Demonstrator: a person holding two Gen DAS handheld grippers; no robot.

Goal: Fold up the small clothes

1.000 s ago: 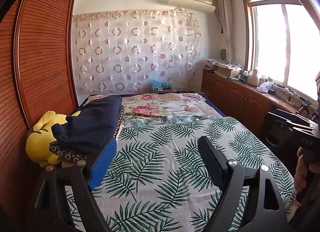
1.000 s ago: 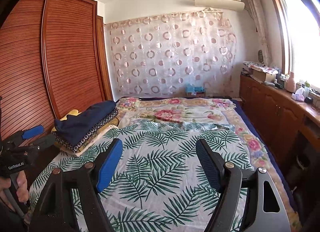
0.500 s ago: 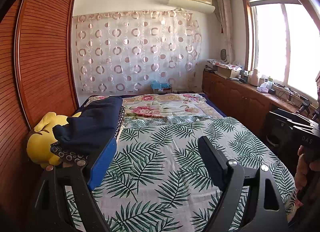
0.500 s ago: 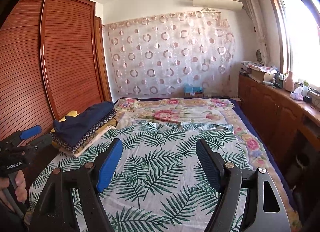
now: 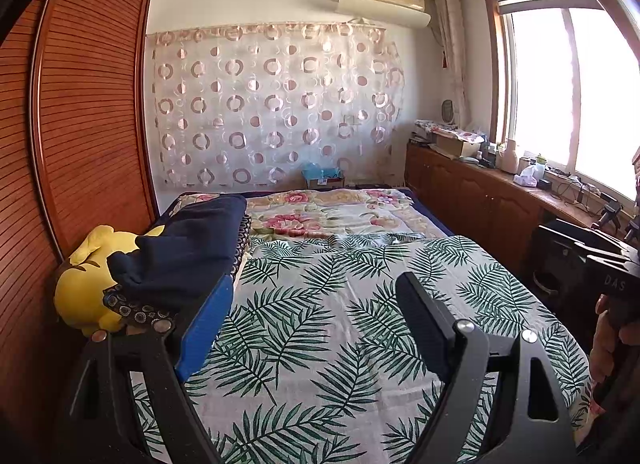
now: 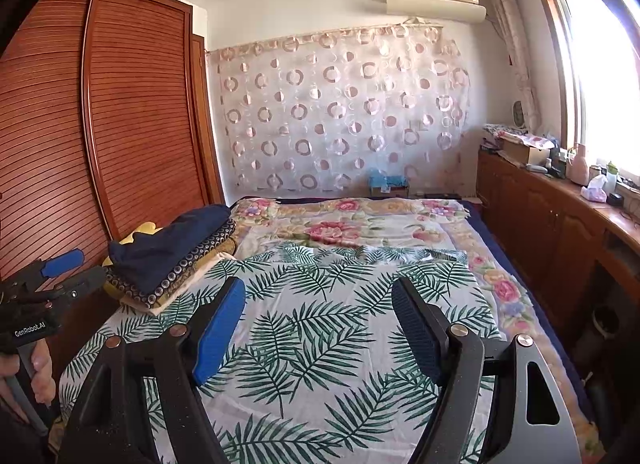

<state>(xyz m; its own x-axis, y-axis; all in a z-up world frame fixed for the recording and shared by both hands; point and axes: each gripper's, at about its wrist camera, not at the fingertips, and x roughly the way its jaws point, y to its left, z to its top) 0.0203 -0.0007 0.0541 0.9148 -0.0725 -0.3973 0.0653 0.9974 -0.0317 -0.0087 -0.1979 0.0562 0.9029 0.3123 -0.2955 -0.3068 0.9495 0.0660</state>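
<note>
Left tongs point(image 5: 316, 324): stood apart with nothing between them, hanging above the palm-leaf sheet point(image 5: 320, 324), pointing a little downward along the bed point(image 5: 440, 224).
Right tongs point(image 6: 316, 324): likewise apart and empty, above the same sheet, beside the left pair; the left tool and the hand point(image 6: 36, 368) on its handle showed at the left edge of the right view.
Clothes: a stack point(image 6: 172, 260) lay at the bed's left edge, against the wardrobe point(image 6: 120, 124), with a navy garment point(image 5: 188, 252) on top, a dark circle-patterned piece point(image 6: 192, 264) under it and pale cloth at the bottom.
Toy: a yellow plush point(image 5: 80, 288) sat behind and touching the stack, partly covered by it.
Work area: the sheet was flat and bare of garments in front of both pairs; a floral blanket point(image 6: 340, 224) lay beyond it.
Step in hand: by my reading, a pause between garments; neither pair held cloth and nothing was spread out to fold. Whether the stack was finished work or the supply could not be told.
Next move: if more remained, it called for reaching left to the stack, pinching only the top navy layer near an edge, and drawing it onto the open sheet.
Risk: the layers lay close together, so a deep pinch could drag the patterned piece along or topple the stack toward the plush.
</note>
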